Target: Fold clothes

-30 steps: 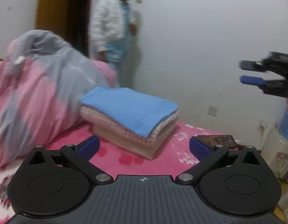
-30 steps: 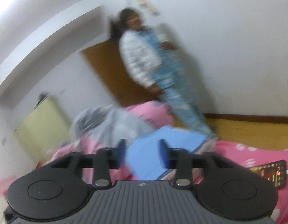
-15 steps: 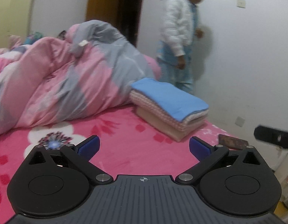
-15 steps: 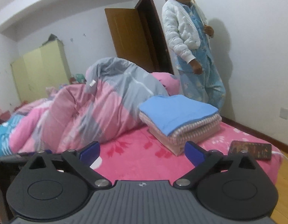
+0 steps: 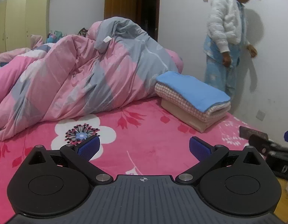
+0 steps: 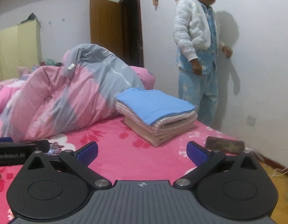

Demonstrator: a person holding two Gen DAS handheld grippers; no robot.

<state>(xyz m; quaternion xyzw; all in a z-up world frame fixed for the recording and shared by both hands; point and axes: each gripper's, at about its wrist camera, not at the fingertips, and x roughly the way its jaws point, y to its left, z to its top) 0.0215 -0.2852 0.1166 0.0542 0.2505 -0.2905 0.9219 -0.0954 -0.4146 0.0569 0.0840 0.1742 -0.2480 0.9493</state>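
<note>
The right gripper (image 6: 142,152) has spread wide, empty, both views swinging leftward.

Both rigs look identical btw: left gripper (image 5: 144,147) w/ matte black plastic arms, blue ribbed rubber pads (image 5: 89,147), two round black discs, silver pivot screws, grey ribbed base w/ tiny crosshair mark. Right gripper (image 6: 142,152) same deal, blue-tipped.
</note>
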